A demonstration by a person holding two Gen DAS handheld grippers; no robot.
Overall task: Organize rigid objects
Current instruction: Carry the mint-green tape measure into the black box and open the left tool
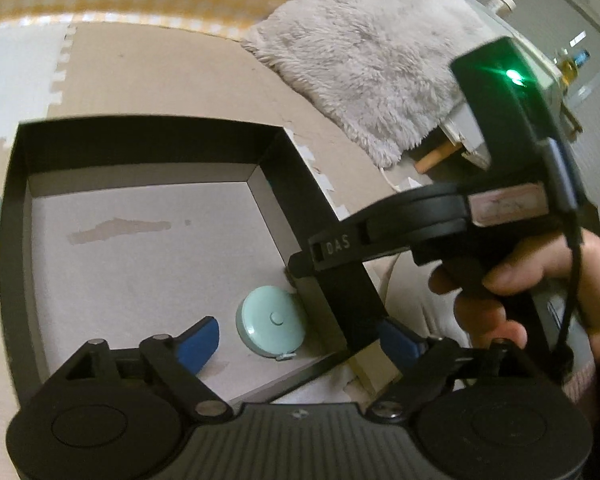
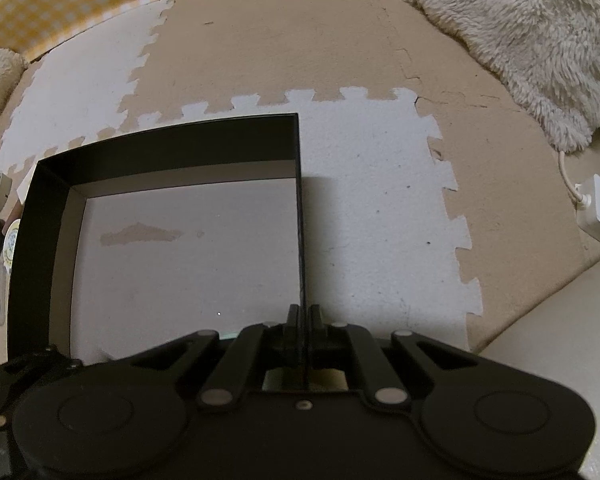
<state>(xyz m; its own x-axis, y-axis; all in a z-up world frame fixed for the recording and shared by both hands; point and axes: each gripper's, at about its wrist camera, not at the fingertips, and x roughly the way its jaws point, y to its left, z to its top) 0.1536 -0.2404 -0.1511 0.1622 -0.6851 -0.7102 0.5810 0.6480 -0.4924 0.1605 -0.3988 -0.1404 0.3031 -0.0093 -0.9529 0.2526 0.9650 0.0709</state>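
Smooth round mint disc lies in matte black square box.

Foam floor mat (puzzle tiles) bears black box, fluffy blanket.

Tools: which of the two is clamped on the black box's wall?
The right tool: its fingers are shut on the black box at its side wall. The left tool stands open, holding nothing, near a mint disc.

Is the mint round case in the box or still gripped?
In the box. The mint round case lies flat on the box floor, untouched between the open left gripper fingers.
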